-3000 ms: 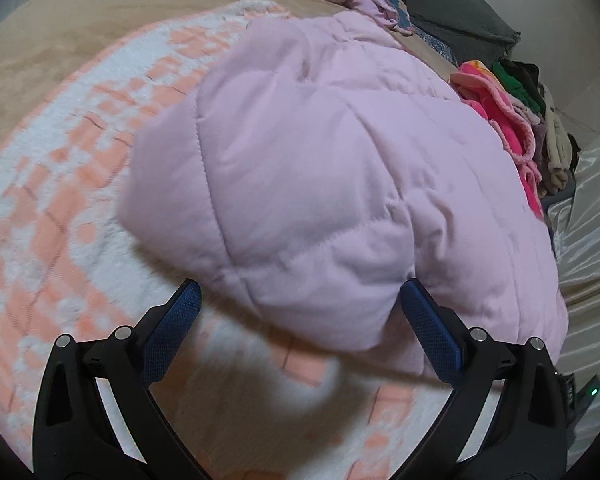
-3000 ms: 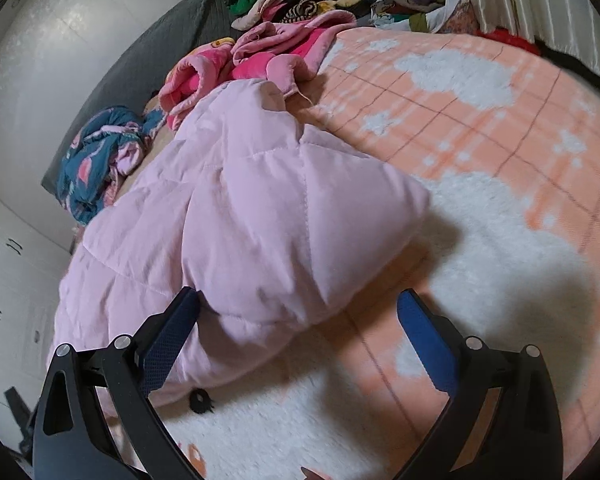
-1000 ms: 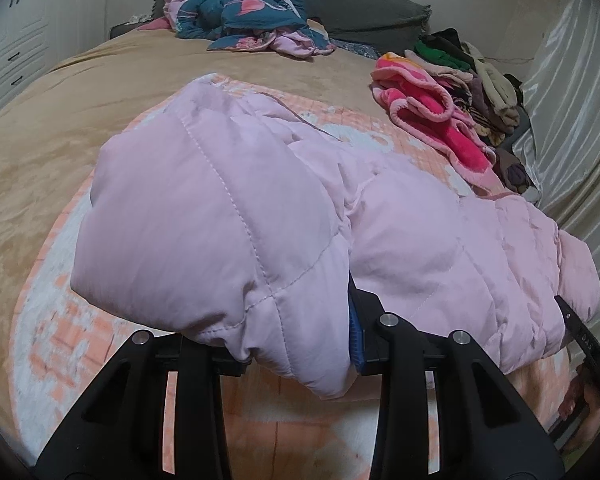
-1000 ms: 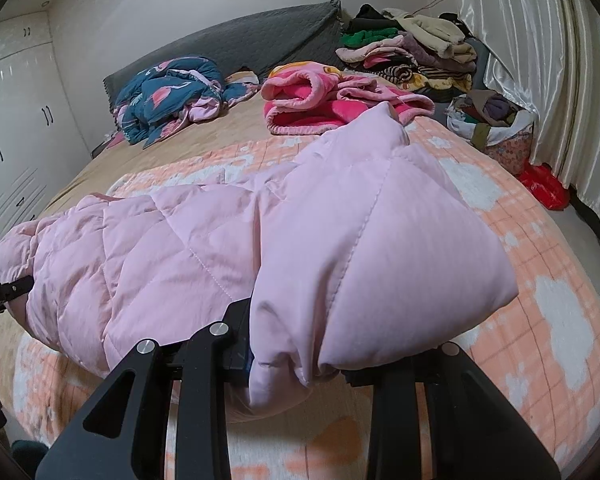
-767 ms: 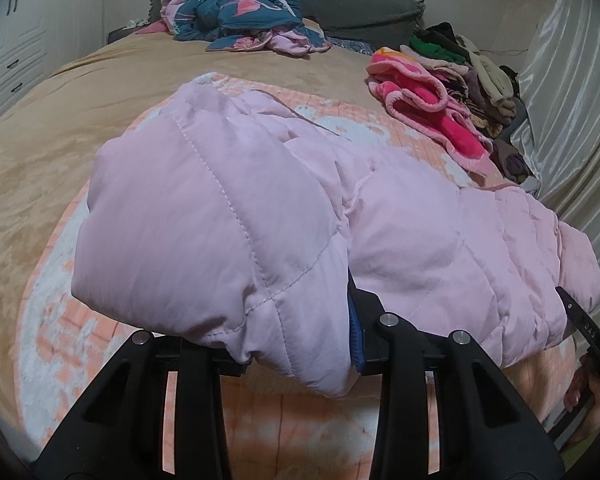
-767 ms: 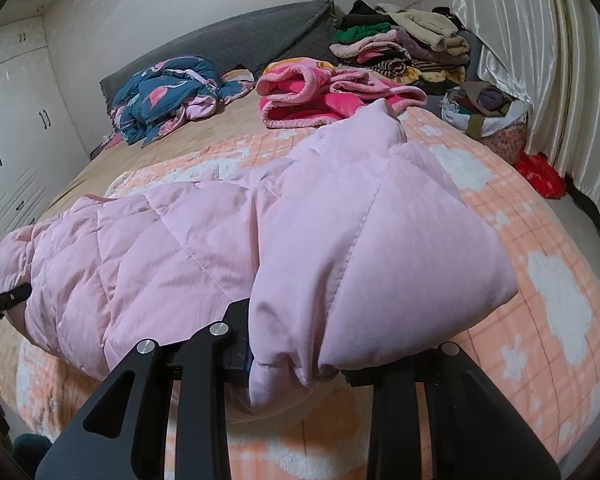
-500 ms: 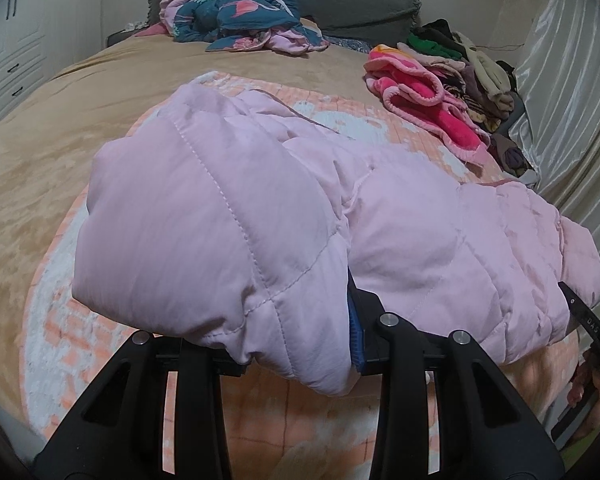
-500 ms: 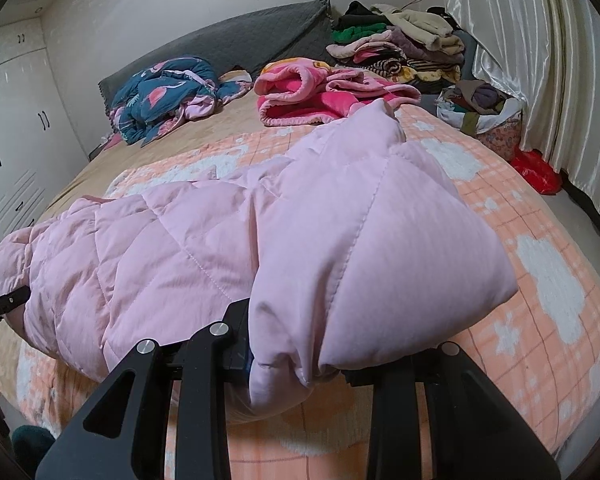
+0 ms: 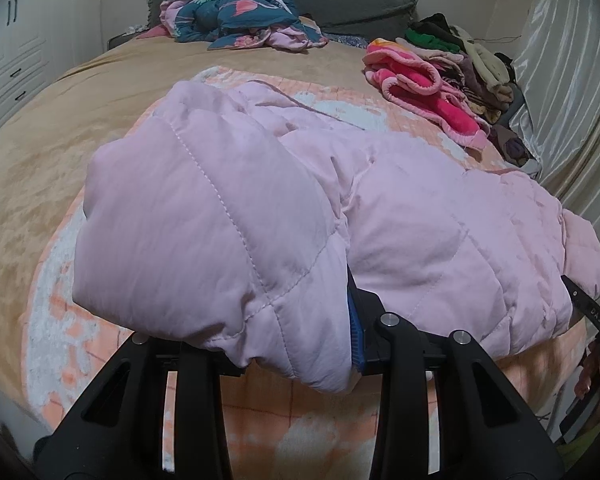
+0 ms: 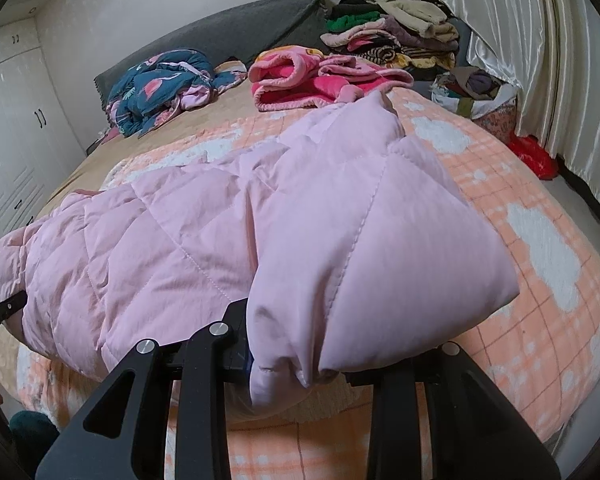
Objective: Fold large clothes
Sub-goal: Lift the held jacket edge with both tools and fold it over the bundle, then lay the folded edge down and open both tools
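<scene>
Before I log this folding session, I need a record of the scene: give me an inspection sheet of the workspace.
Surface: bed with tan cover and orange-and-white plaid blanket.
Job's things: pink quilted jacket, held up at two ends.
Clutter: blue patterned garment, pink fleece, stacked clothes, bag of clothes, red bag.
Grippers: left gripper and right gripper both shut on the jacket.
Cables: thin wire on the wall.
Surroundings: grey headboard, white wardrobe, curtain.

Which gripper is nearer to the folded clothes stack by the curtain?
Right. The right gripper holds the pink jacket end on the side of the clothes stack; the left gripper holds the opposite end, farther away.
</scene>
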Action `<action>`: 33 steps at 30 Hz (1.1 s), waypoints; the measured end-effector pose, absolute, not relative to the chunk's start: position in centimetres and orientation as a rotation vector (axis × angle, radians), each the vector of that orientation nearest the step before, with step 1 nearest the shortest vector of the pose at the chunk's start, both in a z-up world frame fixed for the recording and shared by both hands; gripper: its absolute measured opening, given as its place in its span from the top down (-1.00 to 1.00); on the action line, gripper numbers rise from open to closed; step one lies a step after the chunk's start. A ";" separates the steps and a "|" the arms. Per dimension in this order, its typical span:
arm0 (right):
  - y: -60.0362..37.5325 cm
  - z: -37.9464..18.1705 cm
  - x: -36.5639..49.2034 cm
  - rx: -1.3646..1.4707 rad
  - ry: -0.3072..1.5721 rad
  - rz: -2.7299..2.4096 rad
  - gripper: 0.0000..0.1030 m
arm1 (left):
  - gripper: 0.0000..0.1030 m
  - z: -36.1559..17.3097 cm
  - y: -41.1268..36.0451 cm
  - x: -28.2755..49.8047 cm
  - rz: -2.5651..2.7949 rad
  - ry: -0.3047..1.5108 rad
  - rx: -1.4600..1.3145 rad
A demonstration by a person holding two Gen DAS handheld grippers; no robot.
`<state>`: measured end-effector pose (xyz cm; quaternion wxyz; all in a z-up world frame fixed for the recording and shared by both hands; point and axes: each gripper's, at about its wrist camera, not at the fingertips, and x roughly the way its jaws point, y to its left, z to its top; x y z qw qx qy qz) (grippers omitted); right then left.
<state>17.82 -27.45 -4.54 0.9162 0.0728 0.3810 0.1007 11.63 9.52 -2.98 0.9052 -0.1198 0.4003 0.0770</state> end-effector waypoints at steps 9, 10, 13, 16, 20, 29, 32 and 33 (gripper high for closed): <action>-28.8 -6.1 17.9 0.203 0.831 0.198 0.37 | 0.42 -4.2 9.2 10.8 0.170 0.833 -0.229; -29.0 -6.3 17.9 0.214 0.839 0.197 0.35 | 0.41 -4.3 9.2 10.7 0.170 0.835 -0.229; -29.3 -6.9 17.9 0.240 0.854 0.193 0.31 | 0.37 -4.8 9.2 10.5 0.168 0.834 -0.225; -29.3 -7.1 18.1 0.242 0.860 0.183 0.29 | 0.34 -5.4 9.3 10.3 0.176 0.841 -0.232; -29.5 -7.1 18.6 0.269 0.883 0.169 0.22 | 0.27 -5.8 9.5 10.0 0.185 0.845 -0.253; -30.5 -6.8 17.8 0.277 0.904 0.157 -0.36 | -0.04 -5.6 9.5 9.6 0.180 0.865 -0.252; -30.5 -6.5 17.2 0.267 0.908 0.159 -0.52 | -0.13 -5.5 9.5 9.4 0.183 0.870 -0.249; -30.6 -6.4 17.0 0.265 0.908 0.157 -0.57 | -0.16 -5.5 9.5 9.3 0.183 0.872 -0.248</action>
